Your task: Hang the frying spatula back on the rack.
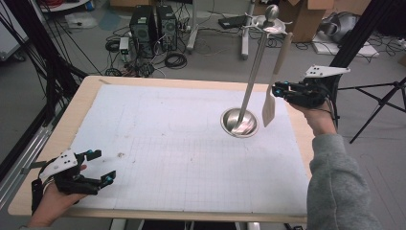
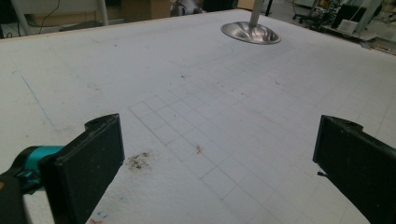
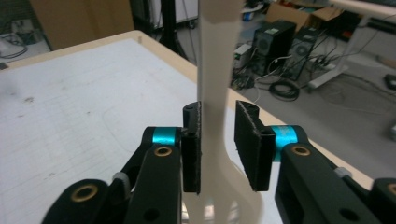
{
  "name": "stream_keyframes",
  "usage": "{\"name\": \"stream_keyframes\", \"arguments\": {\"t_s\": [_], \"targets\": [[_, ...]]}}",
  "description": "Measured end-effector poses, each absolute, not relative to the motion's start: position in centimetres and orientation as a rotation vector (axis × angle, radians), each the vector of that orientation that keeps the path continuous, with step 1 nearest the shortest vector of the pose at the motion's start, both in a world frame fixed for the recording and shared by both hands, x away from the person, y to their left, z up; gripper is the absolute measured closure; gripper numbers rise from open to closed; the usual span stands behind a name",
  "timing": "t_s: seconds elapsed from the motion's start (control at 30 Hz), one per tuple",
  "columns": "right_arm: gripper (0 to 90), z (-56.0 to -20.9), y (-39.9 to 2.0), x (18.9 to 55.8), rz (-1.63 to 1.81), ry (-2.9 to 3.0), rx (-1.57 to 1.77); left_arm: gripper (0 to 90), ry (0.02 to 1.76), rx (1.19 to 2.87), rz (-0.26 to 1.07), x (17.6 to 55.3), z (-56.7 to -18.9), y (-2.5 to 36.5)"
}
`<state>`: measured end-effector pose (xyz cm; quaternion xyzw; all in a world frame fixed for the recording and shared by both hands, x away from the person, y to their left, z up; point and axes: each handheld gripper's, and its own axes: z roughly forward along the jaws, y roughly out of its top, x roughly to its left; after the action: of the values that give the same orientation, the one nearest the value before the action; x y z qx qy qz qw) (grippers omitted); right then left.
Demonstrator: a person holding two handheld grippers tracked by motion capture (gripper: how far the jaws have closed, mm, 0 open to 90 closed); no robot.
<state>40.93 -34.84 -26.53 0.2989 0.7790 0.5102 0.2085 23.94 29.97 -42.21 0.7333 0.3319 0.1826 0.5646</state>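
Hanging from the stand (image 1: 253,72) at upper right of the high view, the spatula (image 1: 269,109) dangles just right of the stand's base (image 1: 230,125). Right gripper (image 1: 276,89): jaws around the handle, left pad against it, right pad apart with a gap, so grip released. Left gripper (image 1: 99,166) at lower left, jaws wide, nothing between them, over the mat (image 1: 182,153).

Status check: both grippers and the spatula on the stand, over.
Left gripper open, resting low at near table corner. Right gripper jaws around spatula, gap on one side, not clamped. Spatula hanging from stand. Nothing in the way.
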Motion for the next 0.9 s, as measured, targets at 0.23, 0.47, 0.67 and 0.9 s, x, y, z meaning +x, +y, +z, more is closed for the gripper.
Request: {"name": "stream_keyframes", "arguments": {"t_s": [0.23, 0.47, 0.67, 0.9], "targets": [[46.3, -27.0, -35.9, 39.8, 1.438, 2.152, 0.886, 2.4, 0.77, 1.729, 0.434, 24.1, -42.2, 29.7], [18.3, -26.3, -36.4, 38.0, 1.444, 2.034, 0.908, 2.4, 0.768, 1.7, 0.438, 24.3, -41.9, 29.8], [14.1, -26.1, -36.5, 36.4, 1.448, 2.016, 0.905, 2.4, 0.765, 1.672, 0.451, 24.5, -41.6, 29.8], [13.5, -26.5, -36.5, 34.8, 1.44, 1.989, 0.91, 2.4, 0.754, 1.662, 0.459, 24.8, -41.4, 29.4]]}}
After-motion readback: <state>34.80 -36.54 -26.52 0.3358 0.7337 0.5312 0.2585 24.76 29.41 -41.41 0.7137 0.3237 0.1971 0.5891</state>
